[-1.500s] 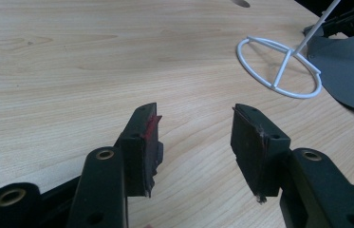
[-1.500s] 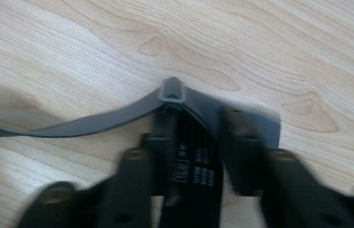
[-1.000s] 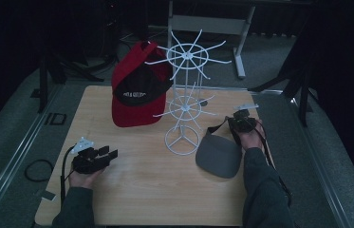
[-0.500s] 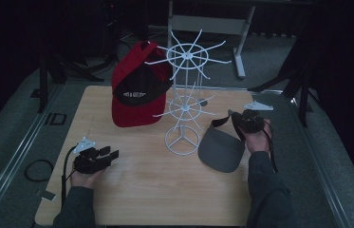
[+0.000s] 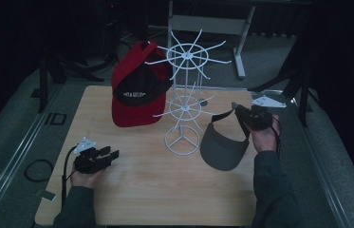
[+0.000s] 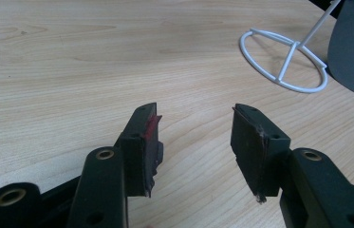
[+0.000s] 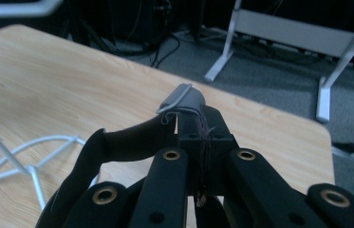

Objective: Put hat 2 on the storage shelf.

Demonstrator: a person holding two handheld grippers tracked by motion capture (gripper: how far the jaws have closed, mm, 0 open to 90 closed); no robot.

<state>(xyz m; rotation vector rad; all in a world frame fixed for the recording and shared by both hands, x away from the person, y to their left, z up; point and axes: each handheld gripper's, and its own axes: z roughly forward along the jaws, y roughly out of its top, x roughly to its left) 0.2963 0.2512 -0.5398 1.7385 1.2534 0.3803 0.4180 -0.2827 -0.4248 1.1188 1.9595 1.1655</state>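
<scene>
Nearest the person's edge of the wooden table (image 5: 151, 190), the left gripper (image 5: 110, 155) rests low on the boards in the left hand (image 5: 85, 175), its jaws spread apart with nothing between them; in the left gripper view the pads (image 6: 248, 142) stand wide over bare wood. A black cable (image 5: 66, 171) loops back from it toward the sleeve.

Further in and to the right, the right gripper (image 5: 237, 110) is clamped on the strap of the dark grey visor (image 5: 222, 145) — in the right gripper view the jaws sit pressed together with the strap's end and its small buckle (image 7: 182, 99) poking up above them. The visor hangs from that grip, brim down and tilted; whether its lower edge touches the table cannot be told. It sits just beside the ring base of the white wire rack (image 5: 182, 140).

That rack stands between the visor and the rest of the table, upright near the middle, with two tiers of thin spokes fanning out — the lower tier reaches toward the visor's strap.

Beyond it, on the far left spokes, a red cap (image 5: 136, 92) hangs with its black front panel facing the person. Past the table's far edge stands a grey metal frame (image 5: 212, 23) on dark floor.
</scene>
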